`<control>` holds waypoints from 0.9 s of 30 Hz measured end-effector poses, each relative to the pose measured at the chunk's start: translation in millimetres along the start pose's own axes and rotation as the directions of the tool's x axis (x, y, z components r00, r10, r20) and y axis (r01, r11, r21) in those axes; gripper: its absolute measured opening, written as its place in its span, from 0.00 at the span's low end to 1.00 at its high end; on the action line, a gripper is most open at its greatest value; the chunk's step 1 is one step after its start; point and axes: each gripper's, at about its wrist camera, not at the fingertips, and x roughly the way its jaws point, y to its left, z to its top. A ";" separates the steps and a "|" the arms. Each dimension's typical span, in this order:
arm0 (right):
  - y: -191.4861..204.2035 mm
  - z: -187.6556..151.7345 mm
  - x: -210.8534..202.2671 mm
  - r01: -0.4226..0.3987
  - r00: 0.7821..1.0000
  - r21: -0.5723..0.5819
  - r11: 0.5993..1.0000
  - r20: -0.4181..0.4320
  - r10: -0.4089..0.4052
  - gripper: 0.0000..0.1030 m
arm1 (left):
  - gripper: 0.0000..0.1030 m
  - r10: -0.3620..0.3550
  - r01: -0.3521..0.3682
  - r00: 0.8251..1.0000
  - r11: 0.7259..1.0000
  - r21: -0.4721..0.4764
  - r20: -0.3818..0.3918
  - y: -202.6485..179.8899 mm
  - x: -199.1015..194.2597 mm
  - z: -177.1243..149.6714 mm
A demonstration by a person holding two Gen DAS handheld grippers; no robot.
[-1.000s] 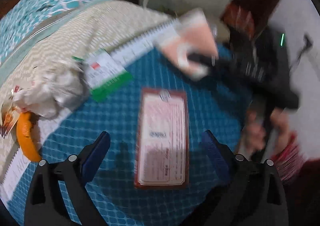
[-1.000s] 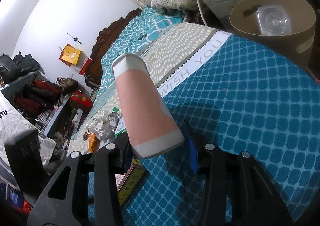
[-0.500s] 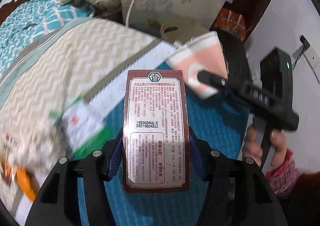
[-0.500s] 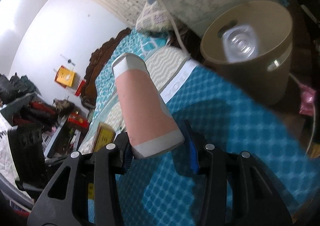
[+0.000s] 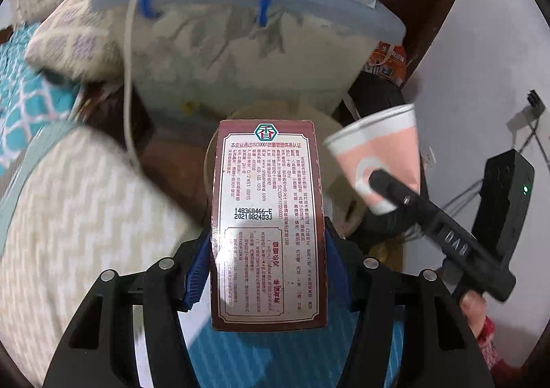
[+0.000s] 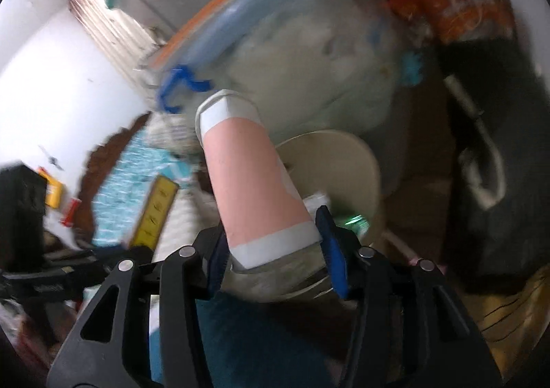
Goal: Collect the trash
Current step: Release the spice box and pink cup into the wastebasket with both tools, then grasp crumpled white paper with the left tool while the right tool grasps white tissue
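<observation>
- While I watch the left wrist feed, my left gripper point(image 5: 268, 271) is clamped on a flat maroon box point(image 5: 268, 216) with a printed label, its blue pads pressing both long edges; the box points toward 12 o'clock.
- Past the far end of the box, a tan waste bin point(image 5: 330, 164) peeks out, mostly hidden behind it.
- At 2 o'clock my right gripper point(image 5: 385, 181) comes in, pinching a pink-and-white paper cup point(image 5: 381, 154) tilted with its mouth toward 10 o'clock.
- On the right wrist feed, the right gripper point(image 6: 275, 250) squeezes the paper cup point(image 6: 251, 181) near its base, cup leaning toward 11 o'clock.
- The waste bin point(image 6: 347, 161) sits directly behind the cup, at 1 o'clock, its open mouth facing me; the contents are blurred.
- A clear storage tub point(image 5: 247, 44) with a blue handle stands beyond the bin at 12 o'clock.
- The cream patterned bedspread point(image 5: 79, 209) fills 9 o'clock.
</observation>
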 end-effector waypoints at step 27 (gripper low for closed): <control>149.1 -101.0 17.1 -0.447 0.862 -0.091 0.890 -0.312 0.401 0.53 | 0.74 0.208 -0.178 0.977 0.919 -0.351 0.050 98.1 -151.0 -257.9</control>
